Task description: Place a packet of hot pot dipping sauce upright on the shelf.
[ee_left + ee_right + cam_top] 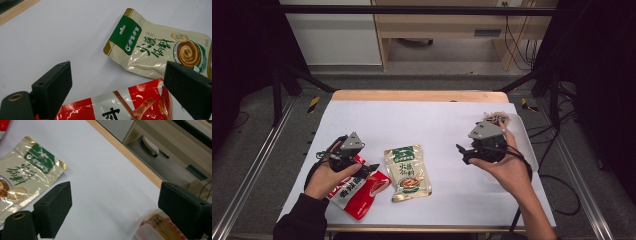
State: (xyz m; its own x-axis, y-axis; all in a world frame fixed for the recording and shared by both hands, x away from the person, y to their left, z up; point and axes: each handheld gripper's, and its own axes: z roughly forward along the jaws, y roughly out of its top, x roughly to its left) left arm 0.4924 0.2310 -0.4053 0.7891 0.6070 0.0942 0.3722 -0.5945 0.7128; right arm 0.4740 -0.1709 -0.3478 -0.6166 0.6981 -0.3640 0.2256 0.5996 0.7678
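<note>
Red pouch [359,192] lies nearest, under the wide-open, empty left gripper [373,168]; beige pouch [407,173] just right of it. Farther right, right gripper [460,149] hangs wide open, empty, pointing left; snack pack [497,118] beyond.

1. Left gripper [373,167]: black body, grey three-cornered plate on top at 12 o'clock, thin black cable.
2. Right gripper [460,148]: same black build and grey plate; its cable trails toward 5 o'clock.
3. Jaws: square, matte black blocks with a brass-ringed hole.
4. Left sleeve [302,220]: black.
</note>
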